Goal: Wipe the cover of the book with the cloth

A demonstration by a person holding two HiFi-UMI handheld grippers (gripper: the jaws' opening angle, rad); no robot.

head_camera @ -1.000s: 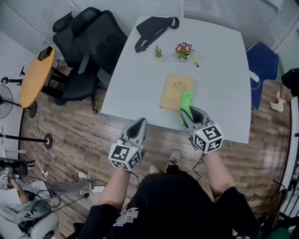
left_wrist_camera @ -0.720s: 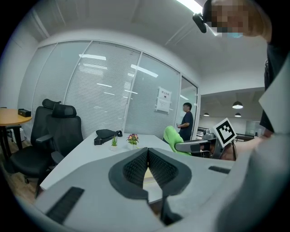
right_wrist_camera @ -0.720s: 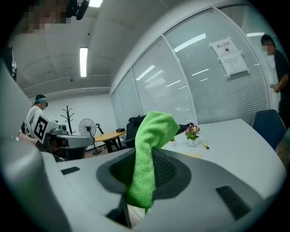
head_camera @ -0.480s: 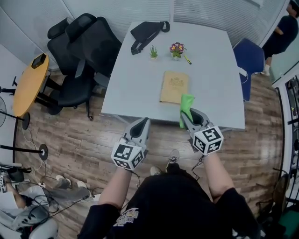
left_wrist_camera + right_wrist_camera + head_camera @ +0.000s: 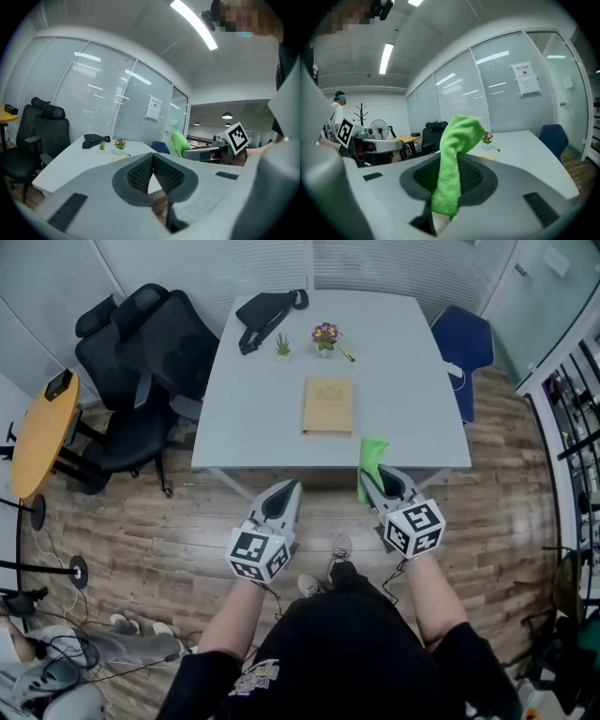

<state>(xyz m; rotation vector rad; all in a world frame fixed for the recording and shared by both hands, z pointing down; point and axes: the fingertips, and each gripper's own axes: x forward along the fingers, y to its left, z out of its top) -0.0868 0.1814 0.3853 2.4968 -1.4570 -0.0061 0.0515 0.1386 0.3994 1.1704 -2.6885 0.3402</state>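
Holding the green cloth clamped in its fingers, the right gripper hovers at the counter's near edge, apart from the book, which lies closed mid-counter, farther off and to the left. The left gripper has its fingers pressed together on nothing. No wiping contact shows; reaching the cover and rubbing it seem left to do.

The cloth is bright green, the book tan, the bench pale grey, the left chairs black, the floor brown wood-grain.
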